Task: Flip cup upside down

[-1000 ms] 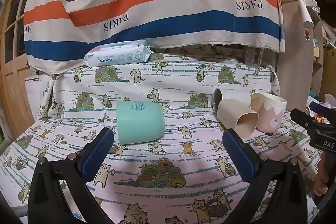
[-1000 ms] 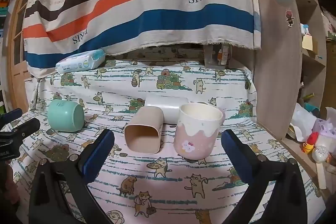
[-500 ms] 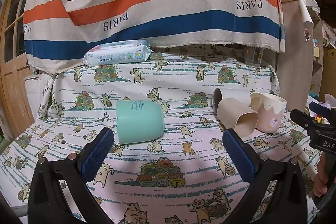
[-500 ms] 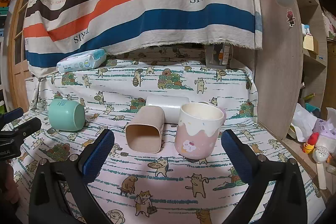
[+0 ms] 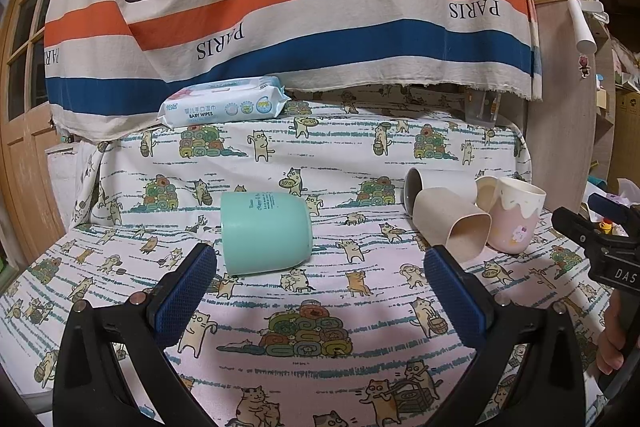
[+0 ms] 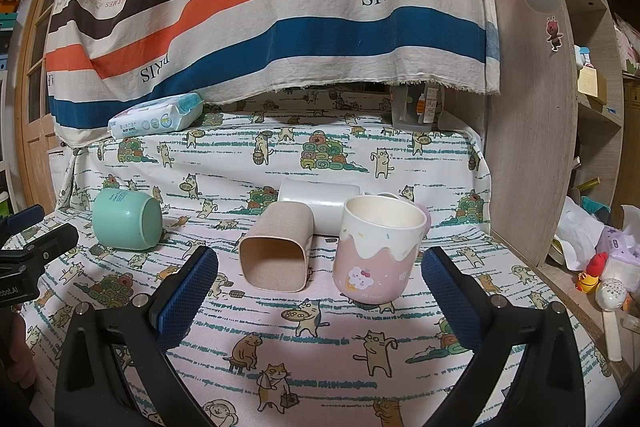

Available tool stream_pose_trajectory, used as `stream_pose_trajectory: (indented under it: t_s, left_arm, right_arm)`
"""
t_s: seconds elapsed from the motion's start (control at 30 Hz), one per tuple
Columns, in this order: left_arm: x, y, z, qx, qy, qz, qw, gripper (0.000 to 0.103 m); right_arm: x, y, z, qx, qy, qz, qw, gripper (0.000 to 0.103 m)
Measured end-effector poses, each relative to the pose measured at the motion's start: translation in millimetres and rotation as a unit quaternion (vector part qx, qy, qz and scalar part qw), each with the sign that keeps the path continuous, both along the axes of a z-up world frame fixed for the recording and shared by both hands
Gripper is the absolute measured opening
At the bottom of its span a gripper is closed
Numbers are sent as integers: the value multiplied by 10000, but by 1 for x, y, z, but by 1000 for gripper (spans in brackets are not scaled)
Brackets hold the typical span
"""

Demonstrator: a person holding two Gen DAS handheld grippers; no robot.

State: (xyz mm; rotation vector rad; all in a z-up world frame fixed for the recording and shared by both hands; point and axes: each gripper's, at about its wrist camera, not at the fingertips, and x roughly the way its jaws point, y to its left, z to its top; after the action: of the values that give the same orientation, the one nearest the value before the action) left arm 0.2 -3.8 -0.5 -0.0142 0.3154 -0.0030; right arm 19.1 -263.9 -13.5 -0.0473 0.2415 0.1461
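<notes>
A mint green cup [image 5: 266, 231] lies on its side on the cat-print cloth, just ahead of my open, empty left gripper [image 5: 320, 283]; it also shows in the right wrist view [image 6: 126, 219]. A pink cup with white drip glaze [image 6: 378, 249] stands upright. A beige square cup [image 6: 278, 251] lies on its side to its left, mouth toward me. A white cup [image 6: 320, 201] lies behind them. My right gripper [image 6: 320, 285] is open and empty, just short of the beige and pink cups. These cups also show in the left wrist view at right [image 5: 454, 223].
A pack of baby wipes [image 5: 224, 105] lies on the raised back ledge under a striped hanging cloth [image 5: 280, 7]. A wooden cabinet side [image 6: 528, 147] stands at the right, with toys and clutter [image 6: 600, 267] beyond. A wooden door [image 5: 20, 147] is at the left.
Both grippers have edged slightly closer to the cups. The cups have not moved.
</notes>
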Motion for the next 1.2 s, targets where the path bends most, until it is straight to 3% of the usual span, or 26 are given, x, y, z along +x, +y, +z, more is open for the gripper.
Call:
stream_pose_trajectory:
  t_s: [0.6,0.97,1.2]
  left_arm:
    - [0,0,0,4,4,-10,10000,103]
    - [2,-4,-1,19,52,-249,9997,103]
    - [18,-5,-5,-68,443,-712,9965,103]
  right_arm:
    - [0,1,0,-8,5,9,10000,103]
    - [-1,1,0,-8,8,8,10000,103]
    - [0,4,-1,-19,11,37,10000,103]
